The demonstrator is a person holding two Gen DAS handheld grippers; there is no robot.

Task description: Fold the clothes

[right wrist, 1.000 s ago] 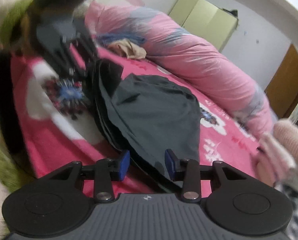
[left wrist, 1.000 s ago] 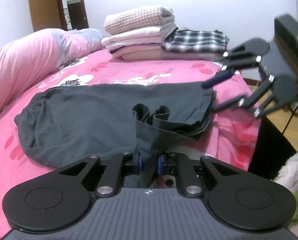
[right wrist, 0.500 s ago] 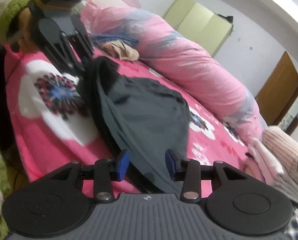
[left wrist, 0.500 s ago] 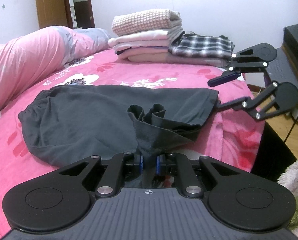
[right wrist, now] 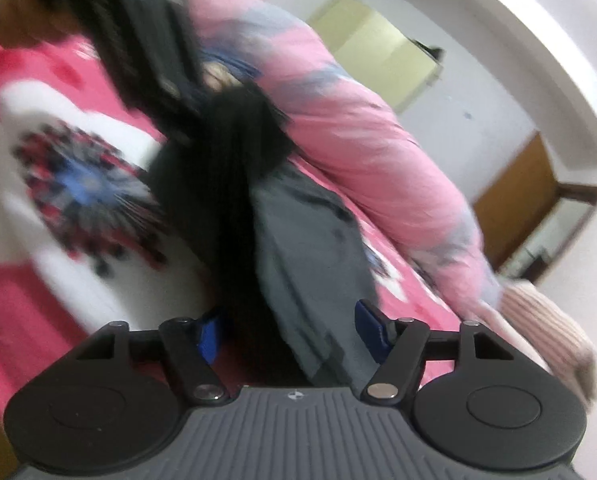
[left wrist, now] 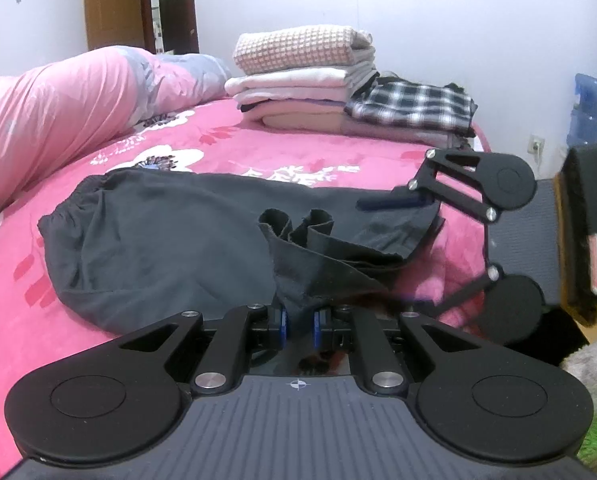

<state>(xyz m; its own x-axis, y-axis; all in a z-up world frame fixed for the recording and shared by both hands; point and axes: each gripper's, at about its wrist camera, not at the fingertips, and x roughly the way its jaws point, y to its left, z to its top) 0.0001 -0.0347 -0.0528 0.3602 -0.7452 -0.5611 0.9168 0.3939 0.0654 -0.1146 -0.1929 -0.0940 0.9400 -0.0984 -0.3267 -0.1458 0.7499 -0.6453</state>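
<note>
- Our left tongs [left wrist: 297, 322] are pinched tight on a bunched corner of the dark grey shorts [left wrist: 158, 240], with the cloth standing up in little ruffles just past the blue pads.
- Our right tongs [right wrist: 290, 338] are opening. The far hem of the shorts [right wrist: 310, 260] sits in the gap, but the pads don't look like they're pressing on it. That view is pretty smeared, so take it with a pinch of salt.
- From the left wrist view the right tongs [left wrist: 426, 248] sit at the far leg opening, one blue finger lying over the fabric and the other down under the edge of the bed.
- The shorts lie mostly flat on the pink flowered bedspread [left wrist: 258, 152], waistband away to the left, leg ends toward us at the bed's edge.
- Further back there's a stack of folded clothes [left wrist: 302, 76] with a plaid piece [left wrist: 410, 108] beside it, and a rolled pink duvet [left wrist: 50, 112] along the left side.
- What could go wrong: with only one corner actually held, any pull now probably drags the shorts skewed instead of folding them square.
- The hem sits right at the edge of the bed, so if the right tongs close on a single layer or miss, that side may slump off.
- The bunched grip on the left could leave a crease baked into the fold.
</note>
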